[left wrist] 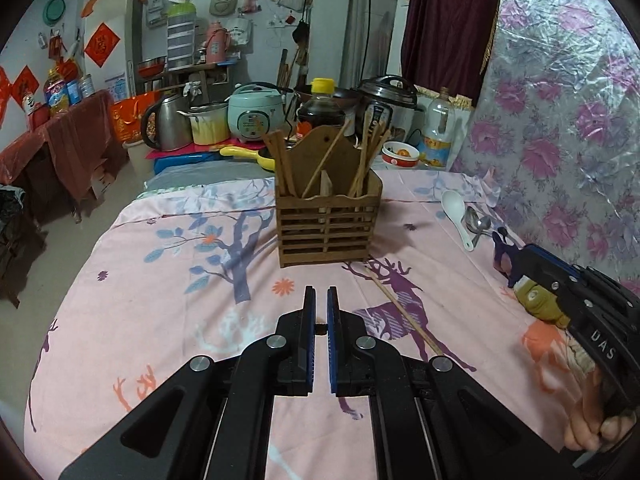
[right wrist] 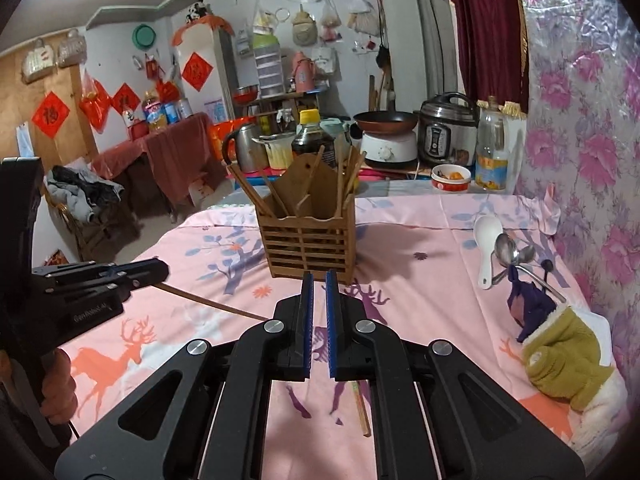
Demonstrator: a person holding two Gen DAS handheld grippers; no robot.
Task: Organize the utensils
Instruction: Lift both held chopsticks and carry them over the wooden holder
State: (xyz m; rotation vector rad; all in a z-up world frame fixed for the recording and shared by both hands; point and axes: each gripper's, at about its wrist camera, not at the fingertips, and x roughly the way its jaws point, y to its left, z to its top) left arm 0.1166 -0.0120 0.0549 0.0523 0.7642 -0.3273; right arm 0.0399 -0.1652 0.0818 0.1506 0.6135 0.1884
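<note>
A slatted wooden utensil holder (left wrist: 328, 224) (right wrist: 308, 248) stands mid-table with several chopsticks upright in it. My left gripper (left wrist: 321, 300) (right wrist: 164, 274) is shut on a thin wooden chopstick (right wrist: 216, 302), which shows as a brown stub (left wrist: 320, 325) between the pads. My right gripper (right wrist: 318, 284) (left wrist: 514, 268) is shut, and I see nothing between its pads. Another chopstick (left wrist: 404, 312) (right wrist: 360, 412) lies on the pink cloth below it. A white spoon (left wrist: 456, 210) (right wrist: 486, 236) and metal spoons (left wrist: 476, 222) (right wrist: 512, 250) lie to the right.
An olive and purple soft item (right wrist: 560, 356) sits at the right edge by the floral wall (right wrist: 592, 160). Behind the holder stand a soy bottle (left wrist: 320, 108), a kettle (left wrist: 166, 124), cookers and a small bowl (right wrist: 450, 178). A hand grips each gripper's handle.
</note>
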